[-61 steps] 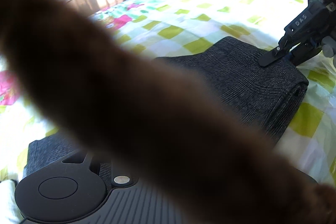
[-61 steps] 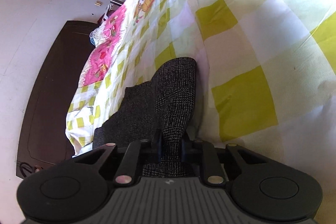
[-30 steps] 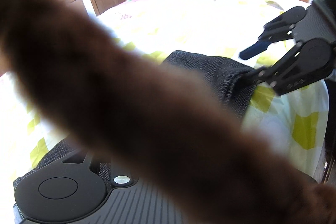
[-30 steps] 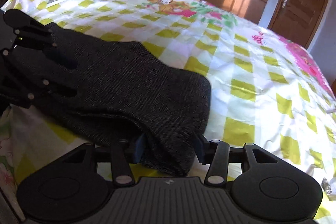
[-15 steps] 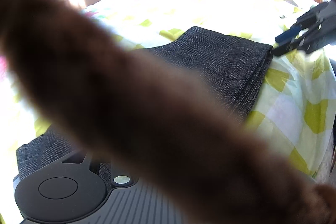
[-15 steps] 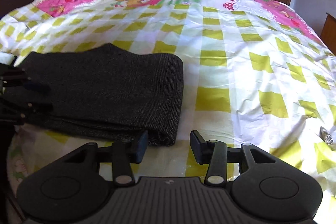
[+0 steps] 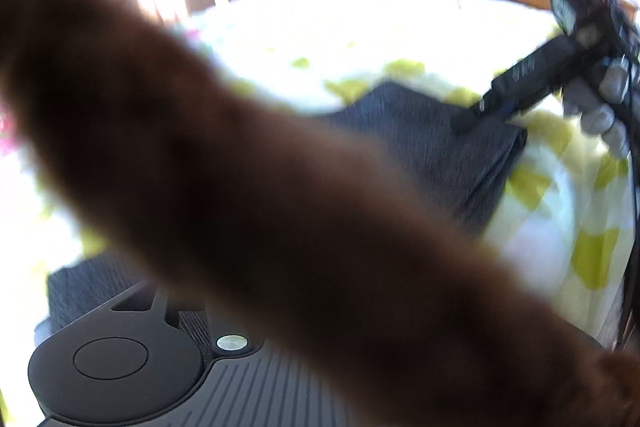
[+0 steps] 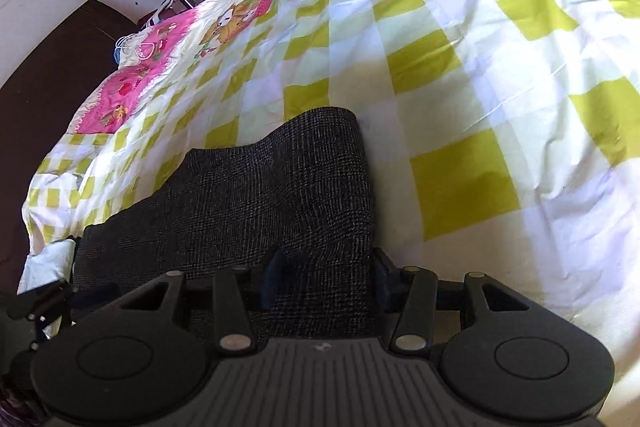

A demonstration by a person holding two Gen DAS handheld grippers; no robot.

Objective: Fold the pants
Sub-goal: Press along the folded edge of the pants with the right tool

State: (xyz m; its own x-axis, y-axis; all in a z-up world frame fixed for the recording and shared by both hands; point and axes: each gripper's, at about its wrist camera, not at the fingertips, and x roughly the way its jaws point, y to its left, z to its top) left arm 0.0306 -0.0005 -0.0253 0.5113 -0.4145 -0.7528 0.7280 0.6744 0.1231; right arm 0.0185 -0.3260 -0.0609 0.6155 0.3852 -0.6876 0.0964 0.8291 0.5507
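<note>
Half a second ago the right tongs (image 8: 324,273) stood just off the folded edge of the pants (image 8: 276,195) with nothing between their fingers; now they have rolled and slid onto that edge, so the dark checked cloth fills the space between the two blue pads. The fingers straddle the fold, and whether the pads press on it cannot be told.

The pants lie folded on the bed (image 8: 460,99), at its near edge, on the yellow-and-white checked sheet. Past the pants the sheet runs to a pink printed border near the dark headboard (image 8: 44,75).

In the left wrist view a blurred brown mass (image 7: 280,207) covers most of the picture and hides the left tongs' fingertips. Their jaws are opening, with grey cloth around the one arm that shows; a grip cannot be told. Beyond the pants (image 7: 452,155), a gloved hand (image 7: 600,107) holds the right tongs (image 7: 468,121) over their far corner.
</note>
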